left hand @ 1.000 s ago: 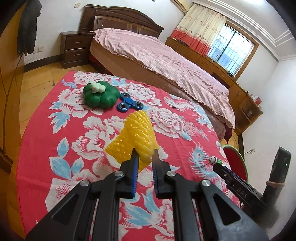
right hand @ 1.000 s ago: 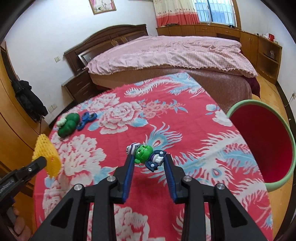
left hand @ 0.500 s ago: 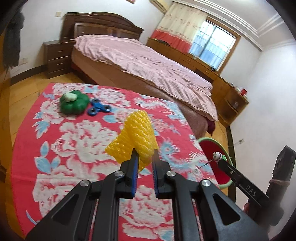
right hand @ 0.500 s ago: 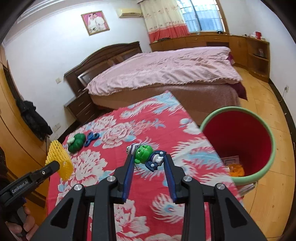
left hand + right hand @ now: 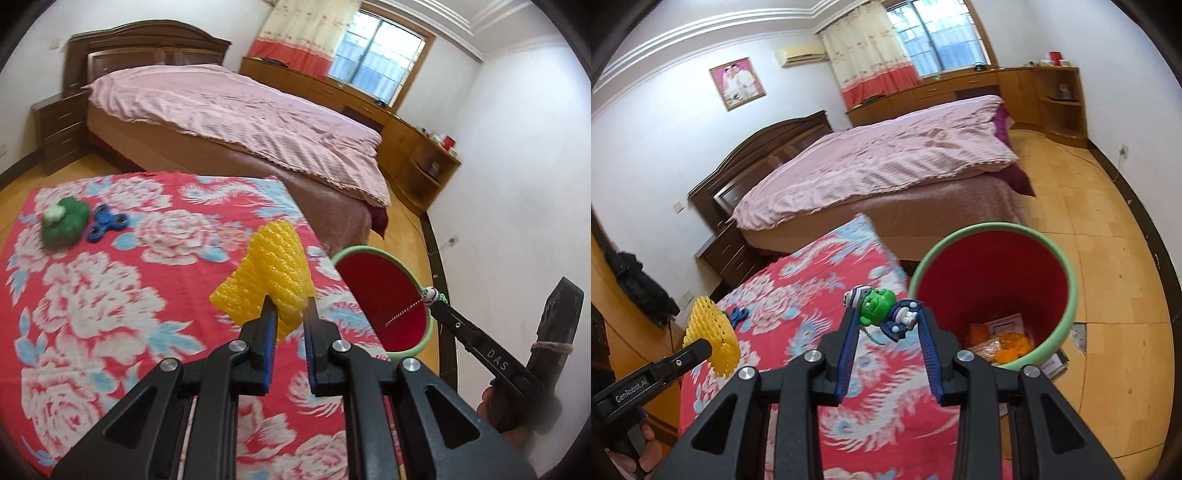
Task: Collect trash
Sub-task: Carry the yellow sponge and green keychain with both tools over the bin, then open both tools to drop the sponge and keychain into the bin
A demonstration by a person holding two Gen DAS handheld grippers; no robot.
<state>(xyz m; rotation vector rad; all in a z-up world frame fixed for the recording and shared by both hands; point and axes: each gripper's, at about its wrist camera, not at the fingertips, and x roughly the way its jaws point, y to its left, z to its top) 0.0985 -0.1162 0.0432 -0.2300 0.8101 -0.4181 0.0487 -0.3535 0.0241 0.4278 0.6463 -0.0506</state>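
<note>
My left gripper (image 5: 289,304) is shut on a yellow foam fruit net (image 5: 271,269) and holds it above the table's right part, left of the bin. It also shows in the right wrist view (image 5: 711,334). My right gripper (image 5: 886,314) is shut on a small green toy figure keychain (image 5: 882,308), held in the air beside the bin's near rim. The red bin with a green rim (image 5: 1067,266) stands on the floor off the table's edge, with orange scraps inside (image 5: 1008,343). It also shows in the left wrist view (image 5: 384,295).
The table has a red flowered cloth (image 5: 110,288). A green toy pepper (image 5: 64,221) and a blue fidget spinner (image 5: 107,223) lie at its far left. A bed with a pink cover (image 5: 240,114) stands beyond the table. Wooden floor (image 5: 1108,240) surrounds the bin.
Both grippers have swung to the right toward the bin, each still holding its object. The bin has grown larger in both views.
</note>
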